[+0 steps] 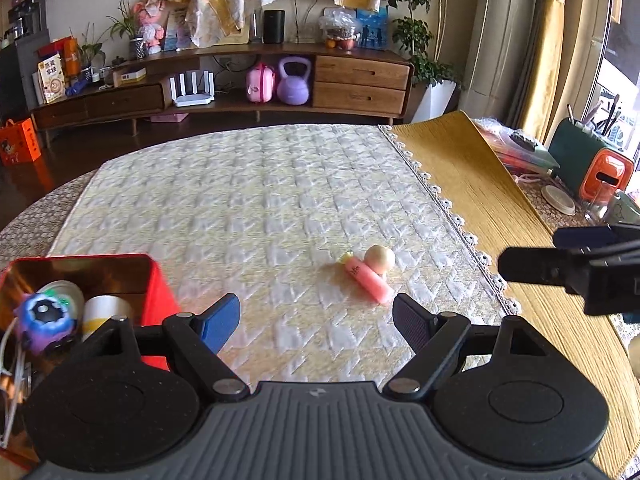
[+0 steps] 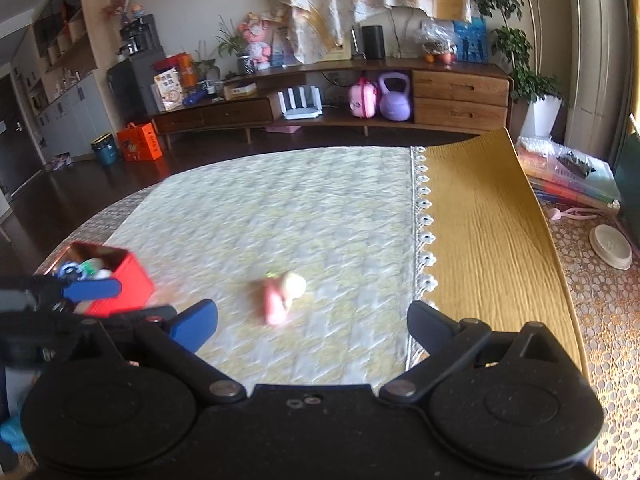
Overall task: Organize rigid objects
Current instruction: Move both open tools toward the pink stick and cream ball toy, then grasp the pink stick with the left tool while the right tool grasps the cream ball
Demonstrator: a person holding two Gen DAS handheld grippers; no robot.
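A pink carrot-shaped tube (image 1: 367, 279) lies on the white quilted cloth (image 1: 260, 200) touching a small cream ball (image 1: 379, 258). Both show blurred in the right wrist view, the tube (image 2: 275, 303) and the ball (image 2: 295, 285). A red box (image 1: 154, 292) at the left holds a purple toy (image 1: 43, 318), a white-yellow roll (image 1: 102, 312) and other items; it also shows in the right wrist view (image 2: 120, 284). My left gripper (image 1: 316, 322) is open and empty, just short of the tube. My right gripper (image 2: 312, 330) is open and empty, near the same pair.
A yellow runner (image 1: 480, 208) covers the table's right part. Beyond it lie plastic-wrapped items (image 1: 516, 148), an orange device (image 1: 606, 176), a green holder (image 1: 576, 152) and a white lid (image 1: 558, 198). A wooden sideboard (image 1: 240, 84) stands behind.
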